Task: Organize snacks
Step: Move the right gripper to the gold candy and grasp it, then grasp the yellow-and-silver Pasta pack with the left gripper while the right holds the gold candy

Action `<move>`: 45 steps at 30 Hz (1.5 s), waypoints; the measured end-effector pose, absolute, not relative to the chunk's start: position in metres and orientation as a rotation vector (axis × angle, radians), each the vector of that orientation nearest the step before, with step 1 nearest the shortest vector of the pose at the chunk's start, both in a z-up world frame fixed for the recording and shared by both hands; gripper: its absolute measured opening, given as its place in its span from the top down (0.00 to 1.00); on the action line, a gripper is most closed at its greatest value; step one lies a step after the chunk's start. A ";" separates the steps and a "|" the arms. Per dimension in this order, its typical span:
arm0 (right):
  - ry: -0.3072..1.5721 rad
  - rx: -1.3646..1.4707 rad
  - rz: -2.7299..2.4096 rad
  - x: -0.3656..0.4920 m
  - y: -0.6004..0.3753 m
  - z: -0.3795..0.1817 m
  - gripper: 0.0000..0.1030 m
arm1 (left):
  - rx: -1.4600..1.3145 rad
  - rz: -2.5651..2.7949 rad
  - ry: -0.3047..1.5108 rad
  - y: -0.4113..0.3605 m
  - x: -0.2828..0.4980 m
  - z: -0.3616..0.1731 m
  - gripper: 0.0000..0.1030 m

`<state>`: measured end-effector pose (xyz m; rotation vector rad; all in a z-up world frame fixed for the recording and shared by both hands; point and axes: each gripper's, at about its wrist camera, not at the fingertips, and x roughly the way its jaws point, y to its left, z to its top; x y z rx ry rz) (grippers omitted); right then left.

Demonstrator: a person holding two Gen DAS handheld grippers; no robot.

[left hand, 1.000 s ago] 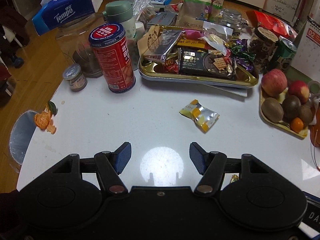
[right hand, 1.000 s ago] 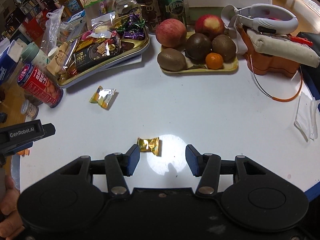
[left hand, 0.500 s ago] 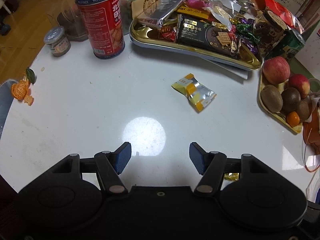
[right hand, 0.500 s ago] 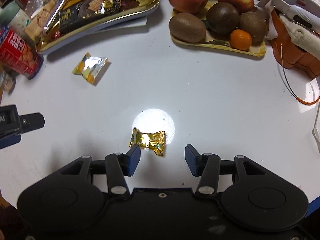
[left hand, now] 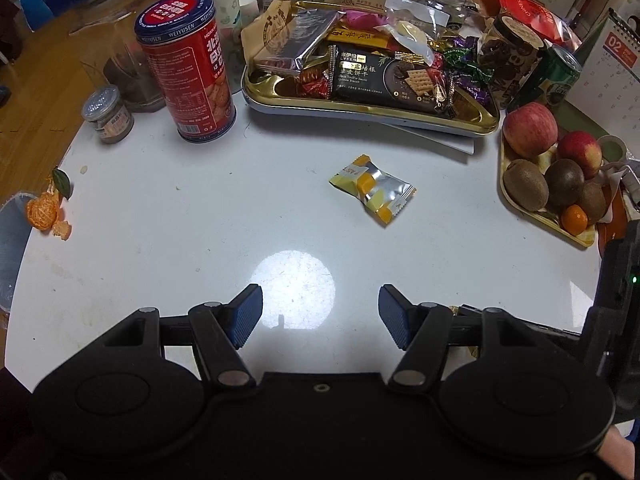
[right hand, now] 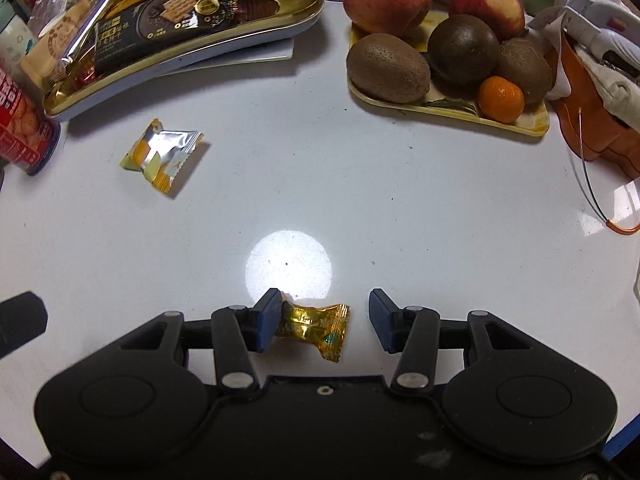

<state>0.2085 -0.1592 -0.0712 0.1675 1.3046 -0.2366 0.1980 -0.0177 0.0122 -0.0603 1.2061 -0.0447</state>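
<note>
Since a second earlier, the right hand-held gripper (right hand: 322,320) had dropped around the gold foil-wrapped candy (right hand: 316,328) on the white table (right hand: 360,200), jaws apart and closing; next, pinch it for the gold tray (right hand: 304,16). The left hand-held gripper (left hand: 320,316) hung apart, empty.

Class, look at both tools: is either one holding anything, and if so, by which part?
Nothing is held. The left tool is open over bare table. The right tool brackets the gold candy, one pad at its twisted end, the other clear.
</note>
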 end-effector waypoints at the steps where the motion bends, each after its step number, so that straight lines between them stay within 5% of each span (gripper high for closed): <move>1: 1.304 0.184 -0.252 0.211 -0.163 -0.073 0.50 | -0.064 -0.041 1.204 -0.016 0.197 0.013 0.36; 18: 1.330 0.108 -0.127 0.205 -0.151 -0.080 0.51 | -0.132 -0.038 1.222 0.004 0.206 0.012 0.36; 21: 1.320 0.076 -0.131 0.202 -0.146 -0.082 0.57 | -0.132 -0.021 1.217 0.006 0.207 0.012 0.36; 24: 1.315 0.053 -0.134 0.199 -0.144 -0.080 0.80 | -0.143 -0.016 1.217 0.009 0.210 0.011 0.36; 45: 1.284 0.513 -0.238 0.143 -0.219 -0.015 0.80 | -0.204 -0.018 1.060 -0.026 0.219 -0.005 0.36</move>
